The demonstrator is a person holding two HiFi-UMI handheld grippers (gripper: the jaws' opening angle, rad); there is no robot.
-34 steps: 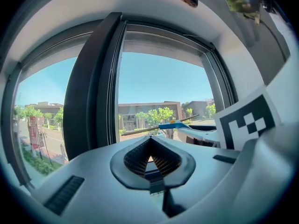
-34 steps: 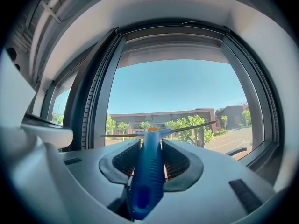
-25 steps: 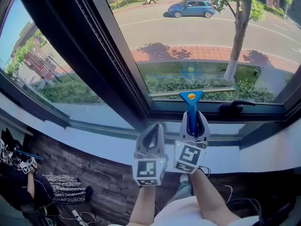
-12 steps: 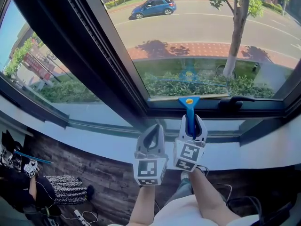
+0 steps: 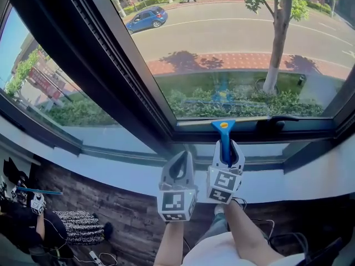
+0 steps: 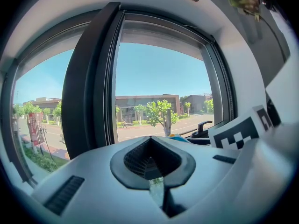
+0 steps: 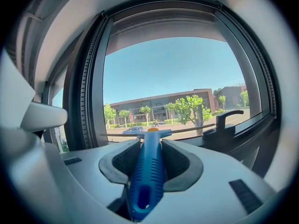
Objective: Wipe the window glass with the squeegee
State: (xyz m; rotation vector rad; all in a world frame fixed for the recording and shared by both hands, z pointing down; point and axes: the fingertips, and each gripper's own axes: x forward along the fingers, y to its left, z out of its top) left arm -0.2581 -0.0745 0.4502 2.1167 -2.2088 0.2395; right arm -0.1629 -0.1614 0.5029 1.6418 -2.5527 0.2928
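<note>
Seen from above, a person faces a large window glass (image 5: pixel 238 49) that looks onto a sunny street. The right gripper (image 5: pixel 226 150) has its jaws closed tight round the blue handle of a squeegee (image 5: pixel 224 133), which points up and away from the person. The squeegee's thin blade lies level along the bottom edge of the glass, just above the dark lower frame and beside a black window handle (image 5: pixel 277 121). The left gripper (image 5: pixel 178 169) hangs just beside the right one, jaws pressed together with nothing between them, above the pale sill (image 5: pixel 310 179).
</note>
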